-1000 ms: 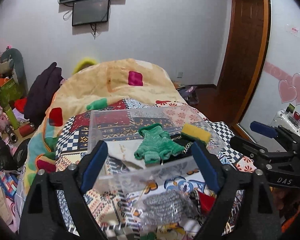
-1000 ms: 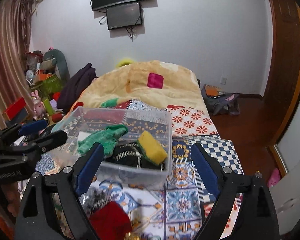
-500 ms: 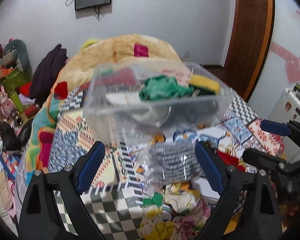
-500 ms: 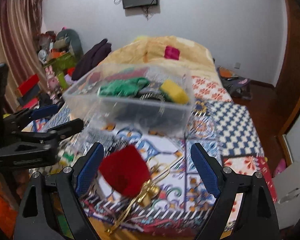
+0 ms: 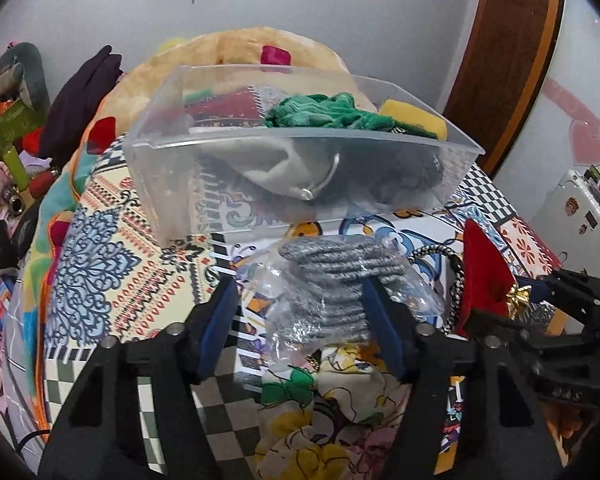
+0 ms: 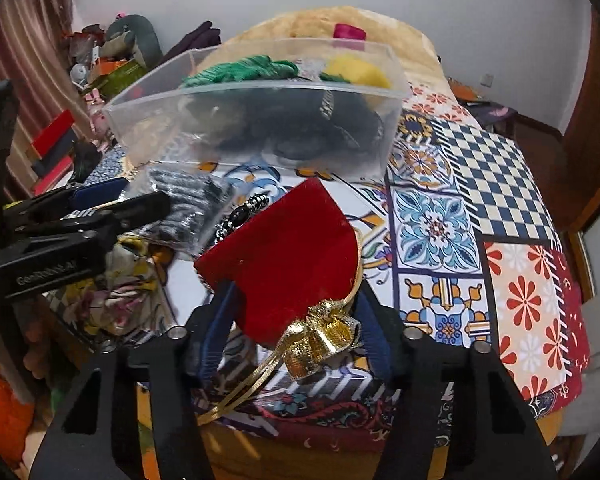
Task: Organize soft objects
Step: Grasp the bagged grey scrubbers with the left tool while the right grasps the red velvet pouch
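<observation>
A clear plastic bin (image 5: pixel 300 176) stands on the patterned bedspread and holds a green knit item (image 5: pixel 328 114), a yellow sponge (image 5: pixel 414 122) and dark cloth. My left gripper (image 5: pixel 300 304) is partly closed around a clear bag of grey scrubbers (image 5: pixel 336 280) in front of the bin; the blue pads (image 5: pixel 374 312) touch the bag's sides. My right gripper (image 6: pixel 294 312) is partly closed around a red velvet pouch (image 6: pixel 288 256) with a gold bow (image 6: pixel 320 338). The bin (image 6: pixel 260 128) also shows in the right wrist view.
A floral cloth (image 5: pixel 340 412) lies at the bed's near edge below the scrubber bag. A black-and-white braided cord (image 5: pixel 452 280) lies between bag and pouch. Clutter and toys (image 5: pixel 8 128) stand left of the bed. A wooden door (image 5: pixel 512 52) is at right.
Both grippers dropped toward the near edge of the bed and narrowed their jaws, the left around the scrubber bag and the right around the red pouch.
</observation>
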Motion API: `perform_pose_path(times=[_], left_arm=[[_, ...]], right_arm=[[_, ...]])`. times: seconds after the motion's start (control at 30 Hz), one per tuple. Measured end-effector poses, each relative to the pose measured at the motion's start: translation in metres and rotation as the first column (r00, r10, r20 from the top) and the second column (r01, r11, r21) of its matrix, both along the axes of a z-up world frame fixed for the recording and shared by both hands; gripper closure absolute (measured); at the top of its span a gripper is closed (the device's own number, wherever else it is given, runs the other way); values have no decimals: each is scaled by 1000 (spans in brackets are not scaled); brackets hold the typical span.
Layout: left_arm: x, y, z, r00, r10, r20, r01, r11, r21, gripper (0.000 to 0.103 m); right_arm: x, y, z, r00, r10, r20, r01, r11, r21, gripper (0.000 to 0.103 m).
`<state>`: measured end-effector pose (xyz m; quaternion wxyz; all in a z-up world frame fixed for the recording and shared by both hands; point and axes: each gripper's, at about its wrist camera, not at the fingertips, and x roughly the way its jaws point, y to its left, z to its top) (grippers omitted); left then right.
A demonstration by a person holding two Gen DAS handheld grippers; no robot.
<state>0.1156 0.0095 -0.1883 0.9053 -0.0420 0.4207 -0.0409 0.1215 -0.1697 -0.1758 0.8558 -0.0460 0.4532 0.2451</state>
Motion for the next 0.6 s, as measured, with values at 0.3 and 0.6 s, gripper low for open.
perform_pose_path(times=[0.3, 0.6], left_arm=[[-10, -8, -1, 999, -41, 28, 41, 999, -12, 76], [-34, 1, 20, 995, -26, 97, 27, 999, -17, 94]], right_arm=[[0, -4, 2, 999, -19, 29, 19, 1000, -14, 83], [1, -14, 19, 996, -46, 72, 44, 998, 37, 88]])
